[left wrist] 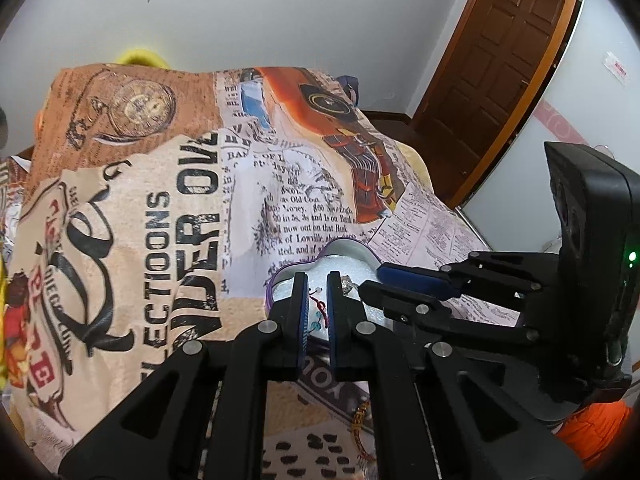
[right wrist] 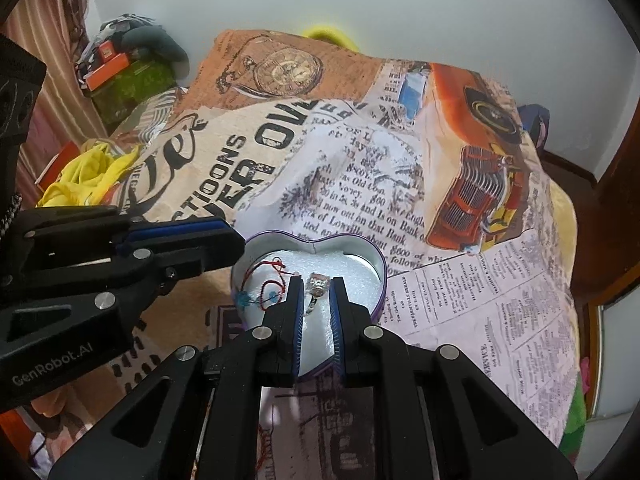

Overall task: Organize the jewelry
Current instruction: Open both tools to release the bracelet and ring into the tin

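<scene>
While I watch both wrist feeds, this is how I read the moment:

Box: a heart-shaped tin [right wrist: 376,268] with a purple outside and a white foam floor sits open on the printed blanket [right wrist: 480,300], with its point toward me in the right view.

Ring: a ring [right wrist: 318,286] with a pale stone lies on the foam near the middle of the tin. It sits just past the tips of my right tongs [right wrist: 316,292], between the two tips, its band reaching back into the gap.

Bracelet: a red cord bracelet [right wrist: 266,286] with blue beads lies on the foam too, to the left of the ring.

Right tongs: a narrow gap shows between the pads. I cannot see them pressing on the ring, so I judge it is loose on the foam.

Left tongs: in the right view these tongs [right wrist: 236,236] come in from the left, above the tin's left lobe, with the pads together and nothing in them.

Key relation: the ring lies straight ahead of the right tongs, which are the nearer pair. The left pair is nearer the bracelet.

Next: I judge both pieces are in the tin, so the right tongs should back straight off without catching the ring.
</scene>
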`<state>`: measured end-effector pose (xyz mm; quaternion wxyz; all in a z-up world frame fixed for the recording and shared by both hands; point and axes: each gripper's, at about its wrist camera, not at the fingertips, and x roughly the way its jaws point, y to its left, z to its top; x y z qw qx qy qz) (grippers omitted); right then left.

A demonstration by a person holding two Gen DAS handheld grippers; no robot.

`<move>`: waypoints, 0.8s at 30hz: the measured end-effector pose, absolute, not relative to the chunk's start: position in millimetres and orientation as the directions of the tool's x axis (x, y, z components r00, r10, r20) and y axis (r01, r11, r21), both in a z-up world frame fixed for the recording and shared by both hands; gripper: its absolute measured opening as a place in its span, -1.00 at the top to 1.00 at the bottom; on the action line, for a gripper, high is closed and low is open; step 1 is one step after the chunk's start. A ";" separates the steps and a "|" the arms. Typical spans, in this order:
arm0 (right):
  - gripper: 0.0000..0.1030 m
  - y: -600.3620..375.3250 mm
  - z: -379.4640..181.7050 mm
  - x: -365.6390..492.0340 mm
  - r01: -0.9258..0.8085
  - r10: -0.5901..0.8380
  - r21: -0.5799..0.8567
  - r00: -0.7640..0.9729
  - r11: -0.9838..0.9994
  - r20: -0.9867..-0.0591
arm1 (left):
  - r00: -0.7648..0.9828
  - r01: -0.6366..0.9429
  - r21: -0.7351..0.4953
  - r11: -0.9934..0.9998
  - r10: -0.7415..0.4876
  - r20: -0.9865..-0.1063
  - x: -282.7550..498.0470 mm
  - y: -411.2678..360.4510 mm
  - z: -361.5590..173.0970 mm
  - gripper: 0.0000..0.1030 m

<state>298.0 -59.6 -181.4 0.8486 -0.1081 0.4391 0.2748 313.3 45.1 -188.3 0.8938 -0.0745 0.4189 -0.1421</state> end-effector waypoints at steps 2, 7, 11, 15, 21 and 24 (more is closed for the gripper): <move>0.59 -60.4 -176.2 293.3 -0.560 0.364 0.043 0.477 0.827 -0.800 | 0.620 0.192 -0.238 0.952 -0.306 -0.723 306.5 44.9 -179.8 0.90; 0.48 -65.5 -159.8 276.9 -0.547 0.348 0.012 0.516 0.837 -0.782 | 0.652 0.201 -0.196 0.960 -0.280 -0.704 286.0 42.4 -156.5 0.89; 0.47 -74.9 -145.7 264.7 -0.530 0.350 0.015 0.538 0.848 -0.767 | 0.664 0.208 -0.179 0.962 -0.273 -0.696 269.6 38.9 -142.8 0.83; 0.47 -84.0 -131.8 250.3 -0.511 0.349 0.017 0.562 0.859 -0.750 | 0.674 0.208 -0.155 0.966 -0.256 -0.693 252.4 35.1 -131.6 0.83; 0.47 -95.9 -118.2 226.8 -0.491 0.347 0.013 0.596 0.871 -0.724 | 0.669 0.197 -0.151 0.969 -0.245 -0.701 224.9 33.5 -127.4 0.81; 0.47 -100.6 -116.0 214.8 -0.483 0.337 0.002 0.608 0.875 -0.718 | 0.660 0.200 -0.162 0.966 -0.255 -0.706 215.3 33.1 -127.8 0.81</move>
